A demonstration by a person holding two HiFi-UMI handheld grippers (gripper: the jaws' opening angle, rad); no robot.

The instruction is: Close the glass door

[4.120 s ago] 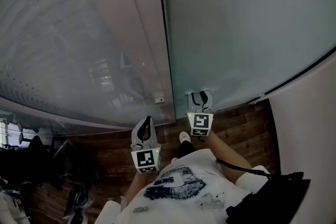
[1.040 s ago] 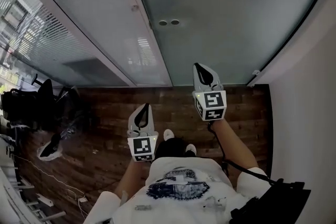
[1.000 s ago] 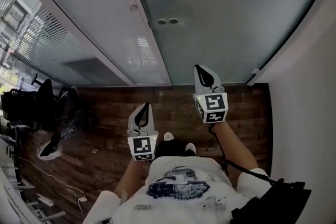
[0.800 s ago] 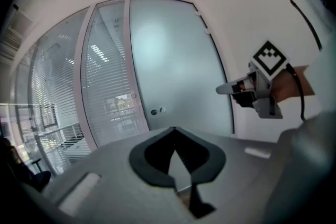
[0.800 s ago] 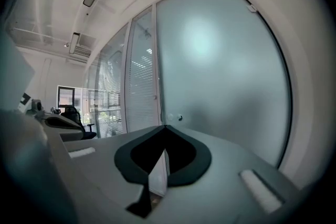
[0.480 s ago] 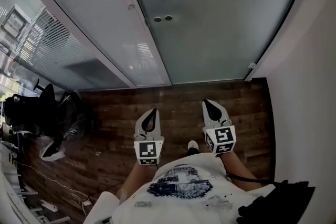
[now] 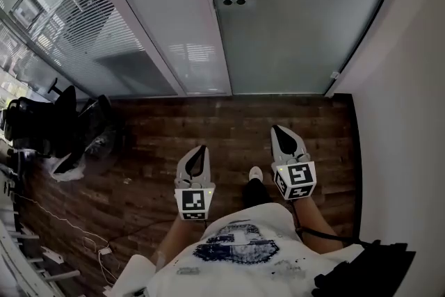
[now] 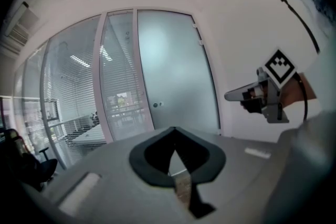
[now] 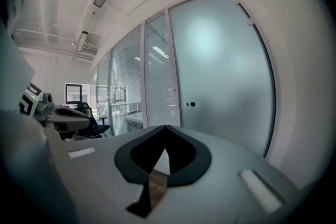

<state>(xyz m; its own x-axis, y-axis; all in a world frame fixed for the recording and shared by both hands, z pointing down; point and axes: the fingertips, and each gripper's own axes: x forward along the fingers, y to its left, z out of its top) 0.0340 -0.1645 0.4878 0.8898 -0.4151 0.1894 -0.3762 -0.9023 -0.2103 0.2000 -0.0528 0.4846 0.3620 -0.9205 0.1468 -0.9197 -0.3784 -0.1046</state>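
The frosted glass door (image 7: 299, 17) fills the top of the head view, flush with the glass wall on its left, with two small round fittings (image 7: 233, 2) near its left edge. Both grippers hover over the wooden floor (image 7: 229, 125), well back from the door and touching nothing. My left gripper (image 7: 201, 148) is shut and empty; in its own view the jaws meet at the left gripper's tip (image 8: 175, 128), pointing at the door (image 8: 173, 71). My right gripper (image 7: 279, 129) is also shut and empty, the right gripper's tip (image 9: 166, 127) aimed at the door (image 9: 226, 71).
A white wall (image 7: 410, 115) runs along the right. A glass wall with blinds (image 7: 90, 17) stands left of the door. Black office chairs (image 7: 42, 122) and a floor cable (image 7: 62, 222) lie at the left. A black bag (image 7: 361, 271) hangs at my right hip.
Both grippers have drawn back from the door towards my body, the right one farthest. More wooden floor now lies between them and the door. Both stay shut.
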